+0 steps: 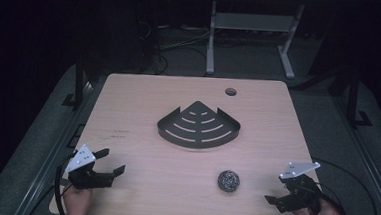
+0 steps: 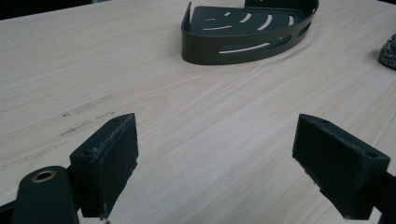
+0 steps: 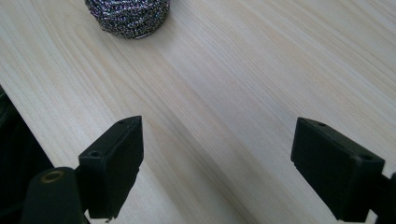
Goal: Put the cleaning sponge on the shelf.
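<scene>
A dark, fan-shaped slotted corner tray (image 1: 198, 125) lies in the middle of the wooden table (image 1: 149, 95); its curved front wall (image 2: 243, 46) faces my left gripper. A metallic scouring ball (image 1: 228, 180) sits on the table in front of the tray, toward the right. My left gripper (image 1: 109, 161) rests at the table's front left, open, with bare wood between its pads (image 2: 112, 158). At the front right my right gripper (image 1: 275, 189) stands open too, jaws wide and nothing between them. The ball (image 3: 128, 14) lies ahead of its left pad (image 3: 116, 163), well apart from it.
A round cable hole (image 1: 230, 92) is in the table's far right part. The near table edge runs close under the right gripper's left jaw (image 3: 18, 126). Behind the table stand a white desk frame (image 1: 253, 36) and loose cables on a dark floor.
</scene>
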